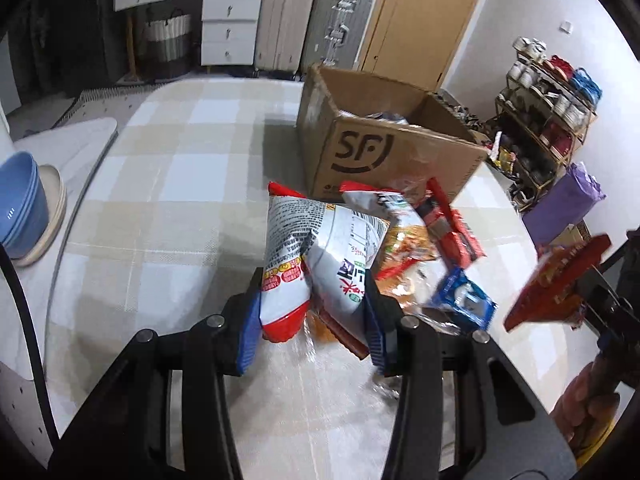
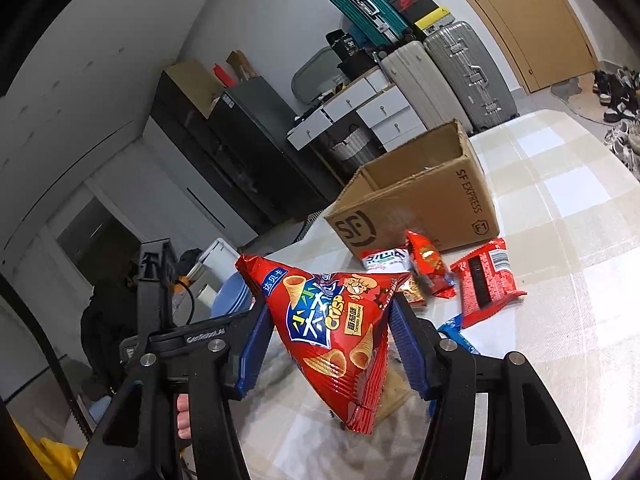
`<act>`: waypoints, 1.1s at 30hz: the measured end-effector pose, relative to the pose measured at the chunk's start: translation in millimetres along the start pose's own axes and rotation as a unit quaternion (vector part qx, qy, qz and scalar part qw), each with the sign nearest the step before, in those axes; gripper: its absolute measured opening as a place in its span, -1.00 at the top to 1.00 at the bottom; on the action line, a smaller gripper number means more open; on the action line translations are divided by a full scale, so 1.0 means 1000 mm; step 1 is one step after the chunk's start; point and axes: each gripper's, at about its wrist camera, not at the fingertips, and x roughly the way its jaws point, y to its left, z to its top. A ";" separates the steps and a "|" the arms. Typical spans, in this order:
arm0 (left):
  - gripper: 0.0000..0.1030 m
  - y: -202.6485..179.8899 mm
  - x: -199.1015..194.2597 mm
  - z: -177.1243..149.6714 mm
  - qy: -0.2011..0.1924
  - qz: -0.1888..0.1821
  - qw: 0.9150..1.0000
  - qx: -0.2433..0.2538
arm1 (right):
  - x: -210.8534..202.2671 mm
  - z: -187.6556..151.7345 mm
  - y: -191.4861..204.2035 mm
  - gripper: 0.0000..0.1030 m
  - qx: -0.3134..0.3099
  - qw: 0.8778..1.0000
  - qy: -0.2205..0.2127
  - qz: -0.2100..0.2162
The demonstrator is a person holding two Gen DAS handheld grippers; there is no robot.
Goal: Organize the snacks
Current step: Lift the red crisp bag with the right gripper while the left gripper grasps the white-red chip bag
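My left gripper (image 1: 310,314) is shut on a white and red snack bag (image 1: 316,256) and holds it over the table, in front of the open SF cardboard box (image 1: 360,152). My right gripper (image 2: 328,344) is shut on a red cone-crisp bag (image 2: 332,332) and holds it up above the table; that bag also shows at the right edge of the left wrist view (image 1: 556,280). More snacks lie in front of the box: an orange bag (image 1: 408,244), a red packet (image 1: 452,228) and a blue packet (image 1: 464,300). The box (image 2: 416,200) holds some items, mostly hidden.
The table has a checked cloth (image 1: 180,176). Blue bowls (image 1: 20,208) are stacked at the left. Suitcases (image 1: 312,24), white drawers (image 1: 228,28) and a door (image 1: 420,12) stand behind. A shoe rack (image 1: 548,104) is at the right.
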 end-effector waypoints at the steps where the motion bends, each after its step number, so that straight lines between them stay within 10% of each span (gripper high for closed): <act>1: 0.21 -0.004 -0.009 -0.003 -0.009 0.000 1.000 0.004 | -0.001 0.000 0.002 -0.13 -0.001 1.000 -0.001 0.000; 20: 0.21 -0.036 -0.078 -0.082 -0.028 -0.064 0.998 -0.009 | -0.015 -0.028 -0.001 -0.13 0.006 1.000 0.021 -0.019; 33: 0.20 -0.035 -0.071 -0.029 -0.046 -0.087 0.995 0.000 | 0.000 0.029 0.020 -0.14 -0.033 0.999 0.005 -0.006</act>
